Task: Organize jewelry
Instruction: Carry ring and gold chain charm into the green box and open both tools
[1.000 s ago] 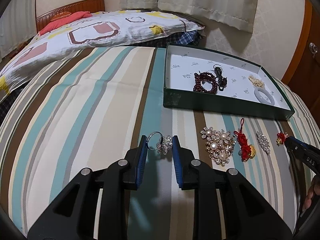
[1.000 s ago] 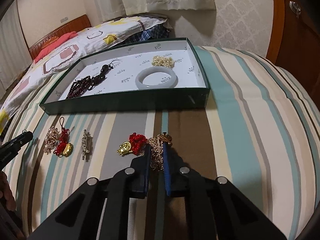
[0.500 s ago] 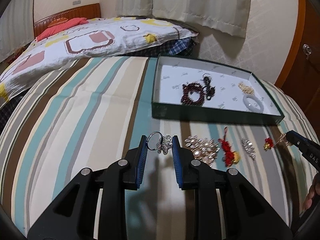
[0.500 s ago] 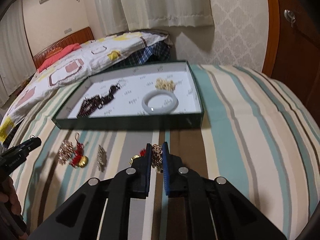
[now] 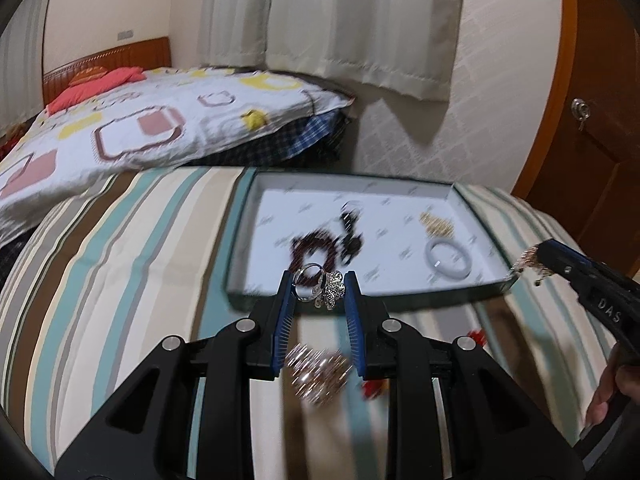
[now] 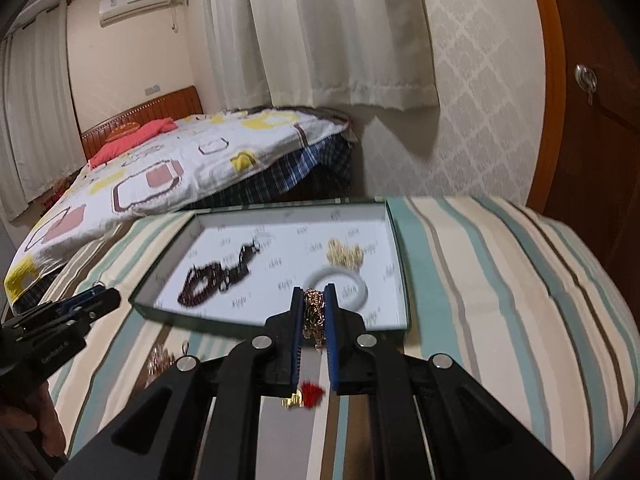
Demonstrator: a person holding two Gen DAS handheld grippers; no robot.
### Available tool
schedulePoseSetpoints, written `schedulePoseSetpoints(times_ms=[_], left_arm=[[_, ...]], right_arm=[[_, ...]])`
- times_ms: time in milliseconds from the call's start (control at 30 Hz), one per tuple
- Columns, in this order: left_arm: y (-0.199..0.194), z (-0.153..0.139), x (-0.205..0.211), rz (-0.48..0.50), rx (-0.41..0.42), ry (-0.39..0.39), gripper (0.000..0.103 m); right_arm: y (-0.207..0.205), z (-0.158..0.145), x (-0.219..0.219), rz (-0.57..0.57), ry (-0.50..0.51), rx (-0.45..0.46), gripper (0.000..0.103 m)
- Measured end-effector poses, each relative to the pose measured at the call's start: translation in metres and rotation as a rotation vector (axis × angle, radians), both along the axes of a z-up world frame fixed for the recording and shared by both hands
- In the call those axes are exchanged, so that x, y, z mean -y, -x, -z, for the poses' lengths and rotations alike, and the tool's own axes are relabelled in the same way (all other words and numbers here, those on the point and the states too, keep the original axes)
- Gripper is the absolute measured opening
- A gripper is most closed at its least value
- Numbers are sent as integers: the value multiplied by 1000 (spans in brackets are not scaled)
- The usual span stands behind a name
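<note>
My left gripper [image 5: 319,290] is shut on a silver ring with a sparkly ornament [image 5: 320,286], held in the air just before the near wall of the green box [image 5: 236,248]. My right gripper [image 6: 314,304] is shut on a gold chain [image 6: 313,312], held above the box's near right part [image 6: 402,280]; it also shows in the left wrist view [image 5: 532,258]. The box holds a dark bead bracelet [image 5: 314,250], a white bangle [image 5: 448,258] and a small gold piece [image 5: 436,224].
A pearl brooch [image 5: 318,372] and a red-and-gold charm [image 6: 308,394] lie on the striped bedspread [image 5: 120,280] below the grippers. A patterned quilt [image 5: 140,128] lies beyond the box. A wooden door [image 6: 592,120] stands at the right.
Both grippers have risen off the bedspread with their pieces and moved forward toward the box. The loose jewelry on the spread has slid below the fingers in both views.
</note>
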State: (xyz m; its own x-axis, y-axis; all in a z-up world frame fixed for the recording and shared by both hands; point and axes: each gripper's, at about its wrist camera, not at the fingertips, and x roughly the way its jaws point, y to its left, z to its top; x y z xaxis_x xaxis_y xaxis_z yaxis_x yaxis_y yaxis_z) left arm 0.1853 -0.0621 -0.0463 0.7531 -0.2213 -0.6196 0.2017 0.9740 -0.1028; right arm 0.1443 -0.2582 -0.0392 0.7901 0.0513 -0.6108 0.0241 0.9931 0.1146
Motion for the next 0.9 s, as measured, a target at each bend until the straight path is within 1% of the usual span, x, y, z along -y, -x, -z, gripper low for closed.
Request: schedulePoseSetpoints(times_ms=[233, 367, 500, 800, 900], left_arm=[[-24, -15, 33, 32, 50, 9, 24], [-37, -13, 48, 35, 64, 2, 24], [-49, 1, 62, 41, 39, -12, 24], [-78, 47, 83, 33, -61, -53, 24], [-84, 57, 88, 32, -100, -62, 24]], right_arm=[[-22, -15, 2, -9, 27, 54, 11], [-33, -14, 5, -10, 37, 63, 11], [-43, -2, 12, -12, 41, 38, 11], [-63, 42, 24, -13, 47, -71, 11], [-68, 54, 30, -5, 42, -113, 11]])
